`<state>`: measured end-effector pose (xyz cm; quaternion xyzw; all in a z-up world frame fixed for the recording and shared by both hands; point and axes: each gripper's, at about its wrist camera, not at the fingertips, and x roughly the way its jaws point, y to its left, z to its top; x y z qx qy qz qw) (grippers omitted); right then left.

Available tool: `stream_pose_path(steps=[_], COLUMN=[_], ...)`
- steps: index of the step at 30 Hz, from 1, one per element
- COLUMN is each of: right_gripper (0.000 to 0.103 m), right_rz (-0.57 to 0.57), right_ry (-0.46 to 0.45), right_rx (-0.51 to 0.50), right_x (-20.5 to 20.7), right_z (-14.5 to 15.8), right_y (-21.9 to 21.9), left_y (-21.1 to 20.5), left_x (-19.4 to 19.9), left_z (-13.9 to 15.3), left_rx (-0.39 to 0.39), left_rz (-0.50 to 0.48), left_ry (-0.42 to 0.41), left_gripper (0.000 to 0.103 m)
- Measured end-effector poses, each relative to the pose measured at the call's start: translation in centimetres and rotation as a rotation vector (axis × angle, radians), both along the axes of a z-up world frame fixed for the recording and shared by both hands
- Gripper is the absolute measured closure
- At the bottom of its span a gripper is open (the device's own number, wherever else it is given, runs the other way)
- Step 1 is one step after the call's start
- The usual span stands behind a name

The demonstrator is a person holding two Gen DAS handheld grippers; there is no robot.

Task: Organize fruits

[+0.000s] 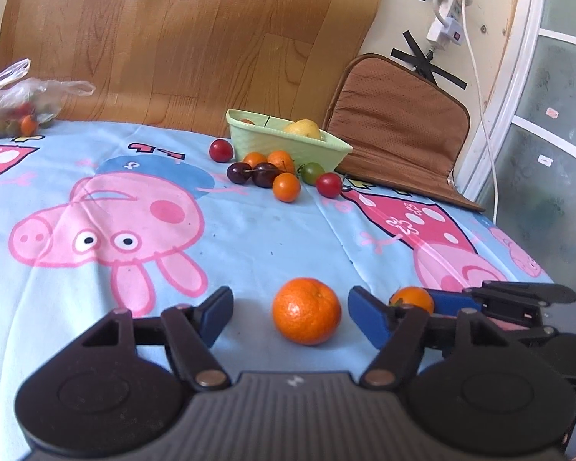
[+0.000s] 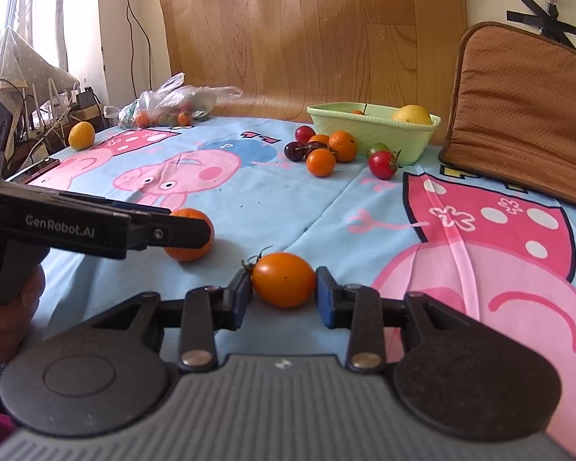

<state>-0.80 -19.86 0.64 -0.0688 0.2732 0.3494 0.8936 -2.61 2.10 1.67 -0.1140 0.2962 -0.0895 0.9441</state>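
Observation:
My left gripper [image 1: 290, 313] is open, its jaws on either side of a mandarin orange [image 1: 306, 310] lying on the cartoon tablecloth; neither pad touches it. My right gripper [image 2: 283, 286] is closed on an orange cherry tomato [image 2: 285, 279] that rests on the cloth. The same tomato [image 1: 412, 297] and right gripper show at the right of the left wrist view. The mandarin [image 2: 190, 235] and the left gripper show at the left of the right wrist view. A pale green basket [image 1: 288, 142] at the far side holds a yellow fruit [image 1: 303, 127].
Several tomatoes, cherries and small oranges [image 1: 280, 173] lie in front of the basket. A plastic bag of fruit [image 2: 165, 105] and a loose yellow fruit [image 2: 81, 135] sit at the far left. A brown cushion [image 1: 399, 126] leans against the wall at right.

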Motion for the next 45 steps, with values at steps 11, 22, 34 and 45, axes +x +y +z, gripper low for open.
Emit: stream_pose_path(steps=[11, 22, 34, 45], right_gripper=[0.063, 0.065, 0.065, 0.065], right_rz=[-0.032, -0.009, -0.035, -0.078], right_ry=[-0.014, -0.016, 0.025, 0.02], right_rx=[-0.015, 0.02, 0.076, 0.091], right_x=[-0.6, -1.7, -1.0, -0.8], right_z=[0.0, -0.1, -0.1, -0.1], right_y=[0.2, 0.1, -0.7, -1.3], left_y=[-1.0, -1.4, -0.8, -0.7], left_x=[-0.1, -0.6, -0.3, -0.5], left_z=[0.1, 0.1, 0.0, 0.1], left_rx=[0.059, 0.08, 0.055, 0.047], left_rz=[-0.034, -0.062, -0.056, -0.053], left_ry=[-0.009, -0.034, -0.013, -0.023], left_gripper=[0.043, 0.065, 0.064, 0.064])
